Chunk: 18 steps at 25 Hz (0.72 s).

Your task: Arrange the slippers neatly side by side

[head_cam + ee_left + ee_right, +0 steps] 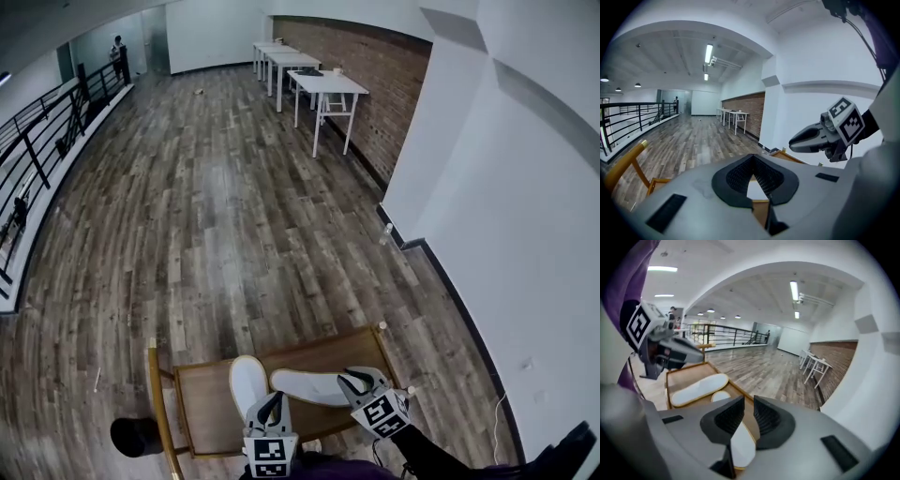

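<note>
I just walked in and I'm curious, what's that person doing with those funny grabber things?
A person holds a gripper in each hand over a low wooden stand with two white slippers on it. They aren't side by side yet: one slipper points away, the crosswise slipper lies across beside it. The right gripper hangs over the crosswise one, jaws slightly apart; the left gripper, jaws together, is near the other. Neither grips anything.
</note>
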{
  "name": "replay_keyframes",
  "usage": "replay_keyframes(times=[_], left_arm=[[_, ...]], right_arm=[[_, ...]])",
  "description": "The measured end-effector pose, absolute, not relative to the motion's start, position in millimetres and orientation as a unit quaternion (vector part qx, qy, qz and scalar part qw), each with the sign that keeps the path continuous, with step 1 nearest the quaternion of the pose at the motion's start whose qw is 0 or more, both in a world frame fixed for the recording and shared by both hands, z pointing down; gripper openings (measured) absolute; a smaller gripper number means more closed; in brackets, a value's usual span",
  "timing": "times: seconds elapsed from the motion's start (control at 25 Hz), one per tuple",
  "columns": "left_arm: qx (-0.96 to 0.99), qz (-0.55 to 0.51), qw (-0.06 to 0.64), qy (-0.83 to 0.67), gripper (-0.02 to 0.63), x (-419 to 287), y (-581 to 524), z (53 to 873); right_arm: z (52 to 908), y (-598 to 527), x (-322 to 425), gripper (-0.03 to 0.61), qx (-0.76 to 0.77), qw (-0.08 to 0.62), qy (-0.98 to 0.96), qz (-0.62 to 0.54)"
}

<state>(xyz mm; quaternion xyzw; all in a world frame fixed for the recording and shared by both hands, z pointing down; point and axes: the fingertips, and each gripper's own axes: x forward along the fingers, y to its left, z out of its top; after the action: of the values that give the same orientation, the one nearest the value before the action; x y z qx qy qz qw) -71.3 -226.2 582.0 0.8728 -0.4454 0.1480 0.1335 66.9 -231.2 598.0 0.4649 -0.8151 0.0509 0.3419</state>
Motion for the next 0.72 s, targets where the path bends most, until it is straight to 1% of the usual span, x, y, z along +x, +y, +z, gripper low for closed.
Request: replay_keyframes(times=[0.2,0.24,0.32,0.4,0.48,0.64,0.68,0.72], left_arm=[[0.889,0.16,0.13,-0.409,0.0,-48,-217,594],[0.892,0.164,0.128,-0.4,0.0,-43,-216,598],[0.901,0.177,0.124,-0.376,0.0,-32,-213,609],[0.912,0.196,0.11,-0.344,0.0,-20,-209,623],[0.921,0.221,0.077,-0.311,0.0,-9,-208,633],[0.924,0.306,-0.015,-0.23,0.005,9,-202,656],[0.923,0.325,-0.036,-0.204,0.048,14,-199,663],[0.922,0.34,-0.055,-0.177,0.068,19,-195,670]], right_arm=[[566,-229,75,0.057,0.546,0.258,-0.791,0.095],[563,-228,74,0.05,0.554,0.245,-0.789,0.103],[558,-226,72,0.006,0.568,0.226,-0.783,0.117],[557,-225,70,-0.002,0.575,0.214,-0.779,0.128],[555,-223,69,-0.002,0.58,0.208,-0.776,0.132],[553,-222,71,-0.002,0.58,0.21,-0.777,0.125],[553,-222,72,-0.002,0.581,0.211,-0.776,0.124],[552,-222,73,-0.002,0.583,0.211,-0.774,0.126]])
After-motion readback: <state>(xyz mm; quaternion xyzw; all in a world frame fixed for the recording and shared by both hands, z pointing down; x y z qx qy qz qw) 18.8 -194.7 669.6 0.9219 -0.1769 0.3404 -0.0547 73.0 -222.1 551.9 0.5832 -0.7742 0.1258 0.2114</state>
